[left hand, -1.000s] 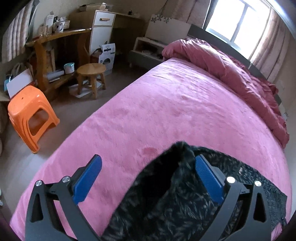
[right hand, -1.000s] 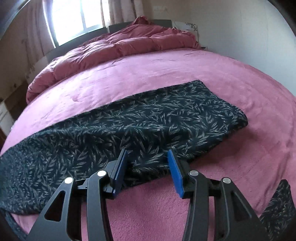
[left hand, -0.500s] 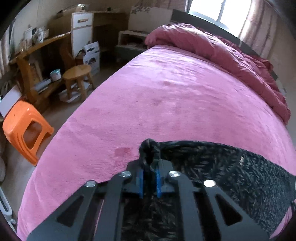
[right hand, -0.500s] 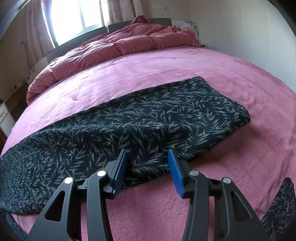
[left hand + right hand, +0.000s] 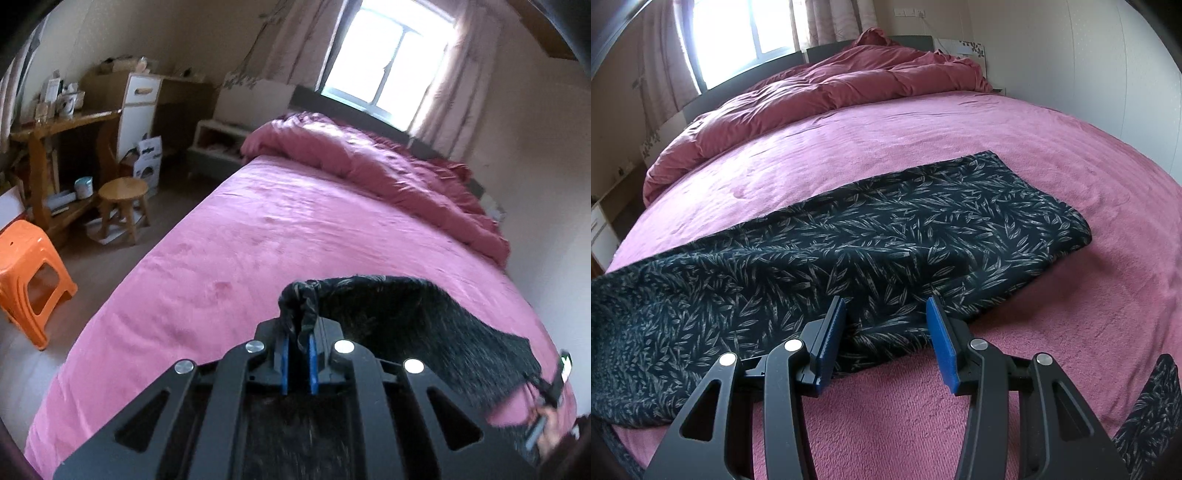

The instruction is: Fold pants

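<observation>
The pants are dark navy with a pale leaf print and lie stretched across the pink bed, folded lengthwise. My left gripper is shut on a bunched end of the pants and holds it lifted above the bed. My right gripper is open, its blue pads on either side of the near edge of the pants. A second bit of leaf-print cloth shows at the lower right of the right wrist view.
The pink bedspread covers the bed, with a rumpled dark-pink duvet at the head under the window. Left of the bed stand an orange plastic stool, a round wooden stool and a wooden desk.
My left gripper closed on the pants' end and has lifted it up from the bed. My right gripper stayed open and nearly still at the near edge.
</observation>
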The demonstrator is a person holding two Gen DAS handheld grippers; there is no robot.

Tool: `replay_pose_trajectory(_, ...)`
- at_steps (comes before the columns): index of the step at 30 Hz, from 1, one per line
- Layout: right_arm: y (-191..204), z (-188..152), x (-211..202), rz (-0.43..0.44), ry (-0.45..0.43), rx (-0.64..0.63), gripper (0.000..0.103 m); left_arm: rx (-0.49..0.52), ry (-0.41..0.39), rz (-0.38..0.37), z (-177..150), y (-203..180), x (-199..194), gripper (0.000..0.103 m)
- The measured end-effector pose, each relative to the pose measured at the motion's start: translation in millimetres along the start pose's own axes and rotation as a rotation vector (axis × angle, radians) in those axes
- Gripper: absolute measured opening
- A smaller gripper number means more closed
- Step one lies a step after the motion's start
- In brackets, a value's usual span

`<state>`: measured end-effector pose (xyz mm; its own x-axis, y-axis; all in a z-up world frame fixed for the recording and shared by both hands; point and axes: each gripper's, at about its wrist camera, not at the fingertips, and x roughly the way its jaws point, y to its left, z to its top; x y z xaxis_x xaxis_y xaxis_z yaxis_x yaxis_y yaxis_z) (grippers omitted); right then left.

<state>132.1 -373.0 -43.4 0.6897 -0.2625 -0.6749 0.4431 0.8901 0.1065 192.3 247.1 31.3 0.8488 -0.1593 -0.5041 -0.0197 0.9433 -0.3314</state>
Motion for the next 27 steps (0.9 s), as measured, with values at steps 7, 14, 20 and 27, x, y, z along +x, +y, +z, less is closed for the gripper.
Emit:
replay_pose_trajectory(7, 14.0, 1.7, 5.6, -0.068, 0.026, -0.067, 0.05, -0.023, -0.012, -0.024, -81.6, 13.7, -21.7, 0.007)
replay_pose_trajectory(14, 51.9, 37.5, -9.5, -0.09, 0.075, -0.119, 0.051, -0.168, -0.011, -0.068, -97.5, 43.3, -14.7, 0.007)
replay_pose_trajectory(20, 109.1, 72.5, -9.0, 0.149, 0.176, 0.028, 0.051, -0.196, -0.014, -0.095, -102.1, 47.2, -10.3, 0.007)
replay_pose_trajectory(27, 147.5, 79.2, 44.3, 0.216, 0.368, 0.281, 0.051, -0.229, -0.004, -0.124, -105.7, 53.7, -5.5, 0.007)
